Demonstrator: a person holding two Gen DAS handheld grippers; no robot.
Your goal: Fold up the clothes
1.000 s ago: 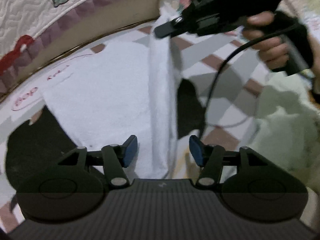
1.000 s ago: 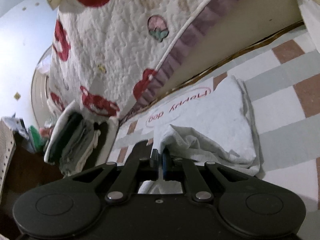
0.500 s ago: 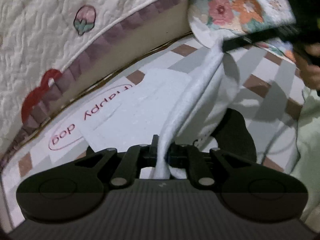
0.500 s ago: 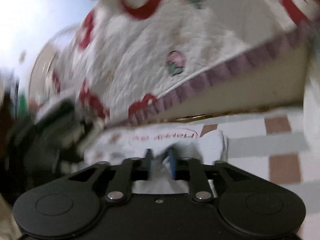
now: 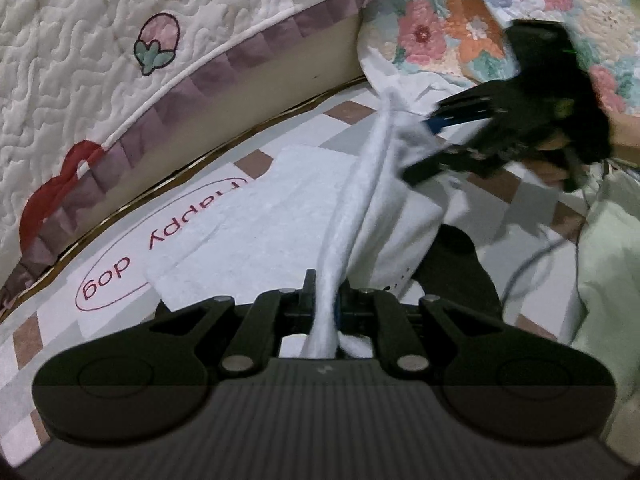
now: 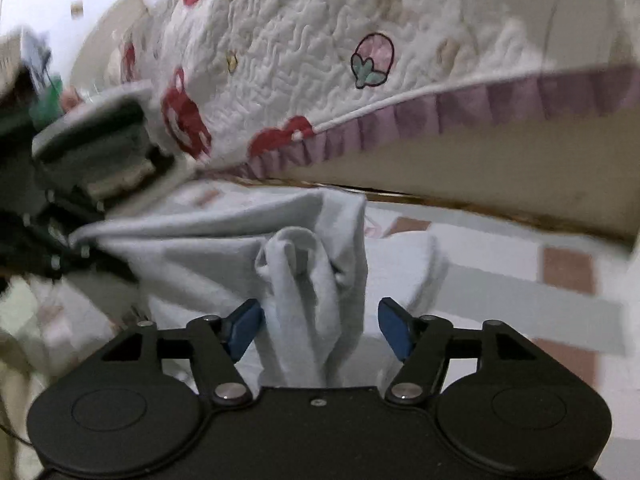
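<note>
Jaws of the left gripper [image 5: 325,300] are pressed together on a bunched ridge of the white garment [image 5: 280,216], which rises from between them as a taut, twisted band toward the right gripper [image 5: 430,144]. On the right gripper [image 6: 320,326] the jaws are opening: its blue pads [image 6: 394,330] stand apart on either side of a hanging fold of the same white garment [image 6: 304,280], and neither pad presses on the cloth. In the left wrist view the right gripper is blurred, held in a person's hand [image 5: 556,160] with a cable [image 5: 532,256] trailing below it. The rest of the garment lies spread flat on a checked mat [image 5: 504,184] with brown and grey squares and a red oval print reading "Happy dog" [image 5: 160,244]. A quilted cover [image 5: 120,32] with a strawberry motif and a purple ruffled edge hangs along the far side of the mat, and a floral blanket [image 5: 460,20] sits at the upper right. In the right wrist view a stack of folded clothes [image 6: 100,140], blurred, shows at the left, beside the quilted cover [image 6: 300,60].
</note>
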